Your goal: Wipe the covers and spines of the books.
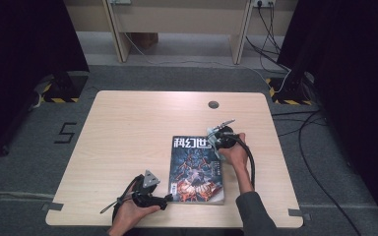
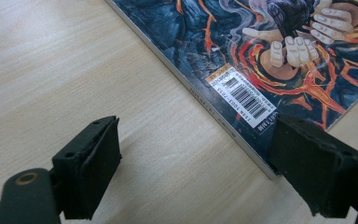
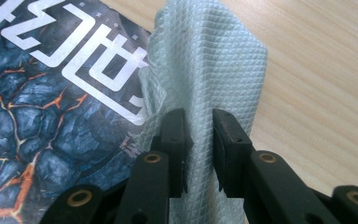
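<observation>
Your right hand-held gripper is clamped narrow on a pale blue-green quilted cloth, which hangs bunched in front of the jaws. In the high view that right hand-held gripper sits at the top right corner of the magazine, and in its own view the cloth drapes over the cover's edge beside the big white title, partly on the cover and partly over bare wood.

Your left hand-held gripper stands wide open with nothing between its pads. One pad rests against the magazine's near corner by the barcode; the other is over the worktop. It looks set to steady the magazine rather than grip it.

Judging from this, the wipe of the cover is only at its start: the cloth is at one corner, and the rest of the cover lies ahead. No dirt or streaks are visible to tell what is already clean.
</observation>
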{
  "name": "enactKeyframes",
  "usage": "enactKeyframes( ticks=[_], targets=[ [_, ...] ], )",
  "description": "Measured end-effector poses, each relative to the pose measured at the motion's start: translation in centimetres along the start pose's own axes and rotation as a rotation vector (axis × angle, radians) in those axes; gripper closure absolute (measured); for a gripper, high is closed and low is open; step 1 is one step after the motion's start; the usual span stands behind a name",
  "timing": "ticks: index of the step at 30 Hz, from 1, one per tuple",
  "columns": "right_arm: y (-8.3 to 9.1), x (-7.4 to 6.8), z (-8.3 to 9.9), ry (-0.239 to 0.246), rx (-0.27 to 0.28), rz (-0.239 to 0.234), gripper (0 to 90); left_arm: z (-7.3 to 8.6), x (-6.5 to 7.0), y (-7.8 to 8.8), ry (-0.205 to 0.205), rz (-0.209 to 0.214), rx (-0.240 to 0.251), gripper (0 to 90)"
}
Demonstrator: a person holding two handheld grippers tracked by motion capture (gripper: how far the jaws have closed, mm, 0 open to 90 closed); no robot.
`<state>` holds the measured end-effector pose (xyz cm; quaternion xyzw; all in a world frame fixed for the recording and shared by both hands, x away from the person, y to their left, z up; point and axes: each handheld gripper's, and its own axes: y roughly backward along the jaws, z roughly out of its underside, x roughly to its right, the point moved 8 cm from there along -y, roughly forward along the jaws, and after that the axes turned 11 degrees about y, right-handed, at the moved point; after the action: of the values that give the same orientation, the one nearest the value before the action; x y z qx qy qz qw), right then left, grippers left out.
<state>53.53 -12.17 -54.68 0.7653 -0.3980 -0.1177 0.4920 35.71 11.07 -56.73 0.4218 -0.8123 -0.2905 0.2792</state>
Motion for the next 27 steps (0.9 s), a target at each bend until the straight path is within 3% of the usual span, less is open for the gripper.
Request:
enactKeyframes(
  ticks=[10,15,18,27],
  targets=[
    [-0.4,-1.1,-1.7,0.097,-0.067,0.067,76.1,0.0,-0.1,0.0,-0.010,0.005,-0.012,15.6],
    [-0.6,-2.9,-3.1,0.132,-0.046,0.027,76.3,0.0,-0.1,0.0,-0.007,0.010,-0.016,15.6],
    [-1.2,-4.1,-4.1,0.180,-0.027,0.023,76.1,0.0,0.0,0.0,-0.001,0.011,-0.009,15.6],
    [-2.2,-7.9,-7.1,0.219,0.031,-0.038,75.9,0.0,0.0,0.0,-0.003,0.010,-0.009,15.7]
  ],
)
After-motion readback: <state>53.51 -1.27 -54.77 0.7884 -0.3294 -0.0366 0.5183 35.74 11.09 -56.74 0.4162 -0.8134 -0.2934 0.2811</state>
